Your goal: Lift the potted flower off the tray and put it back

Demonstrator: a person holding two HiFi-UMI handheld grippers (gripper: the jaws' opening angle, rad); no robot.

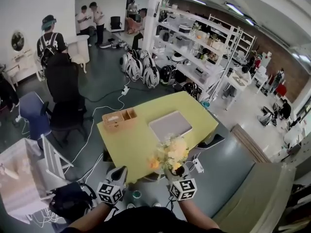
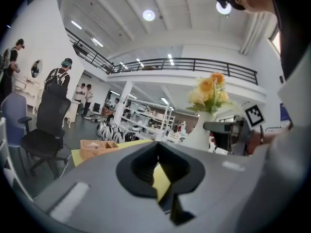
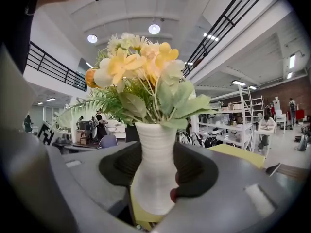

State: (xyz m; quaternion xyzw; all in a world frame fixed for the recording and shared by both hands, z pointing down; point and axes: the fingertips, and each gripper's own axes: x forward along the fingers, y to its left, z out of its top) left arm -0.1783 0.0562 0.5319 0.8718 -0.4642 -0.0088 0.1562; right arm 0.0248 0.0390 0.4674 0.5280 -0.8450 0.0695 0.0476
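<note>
The potted flower (image 1: 170, 152), yellow and white blooms in a ribbed white vase (image 3: 153, 174), hangs in the air over the yellow table's near edge, off the grey tray (image 1: 170, 125). My right gripper (image 1: 176, 173) is shut on the vase's body, one pad on each side (image 3: 155, 166). My left gripper (image 1: 118, 175) hovers to the left, below the table's near edge, with its jaws together and nothing in them (image 2: 156, 147). From the left gripper view the flower (image 2: 209, 93) and the right gripper (image 2: 228, 130) show at the right.
A wooden box (image 1: 119, 119) sits at the left end of the yellow table (image 1: 141, 144). A black office chair (image 1: 63, 101) and a blue chair (image 1: 31, 110) stand to the left. Cables and a power strip (image 1: 198, 165) lie on the floor. Several people stand far off.
</note>
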